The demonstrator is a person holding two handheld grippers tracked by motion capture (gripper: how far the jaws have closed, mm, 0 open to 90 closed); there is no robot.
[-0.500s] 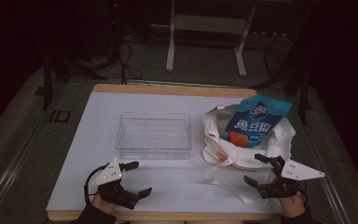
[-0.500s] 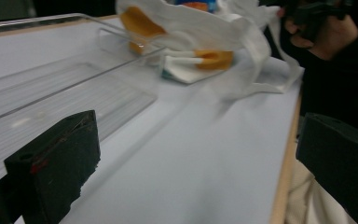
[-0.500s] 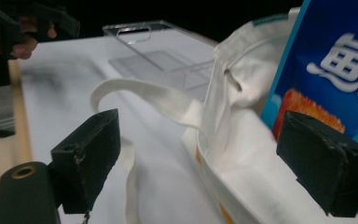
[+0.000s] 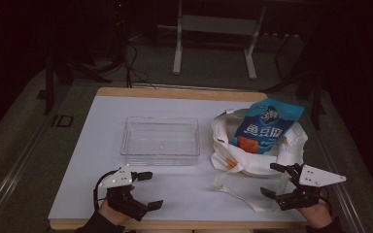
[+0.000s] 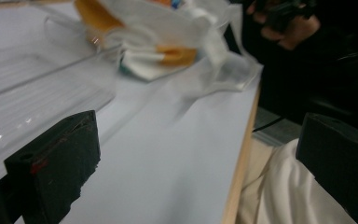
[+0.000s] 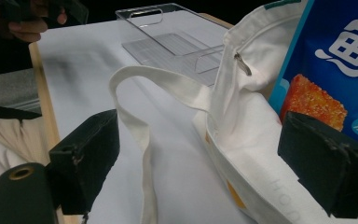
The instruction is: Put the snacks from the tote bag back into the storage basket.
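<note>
A white cloth tote bag (image 4: 252,150) lies on the right of the white table, with a blue snack packet (image 4: 267,125) sticking out of its mouth. A clear plastic tray (image 4: 160,141) sits empty at the table's middle. My left gripper (image 4: 148,190) rests open near the front left edge, jaws pointing right, nothing between them. My right gripper (image 4: 272,179) stands open at the front right, jaws pointing left at the bag's strap (image 6: 142,140). In the right gripper view the bag (image 6: 242,121) and packet (image 6: 335,60) lie between and beyond the jaws, untouched.
The table's wooden rim (image 4: 179,92) runs along the far side, with dark floor, cables and a white stand's legs (image 4: 213,43) beyond. Bare tabletop (image 4: 194,194) lies between the two grippers. In the left gripper view the front edge (image 5: 242,154) drops to a light trouser leg.
</note>
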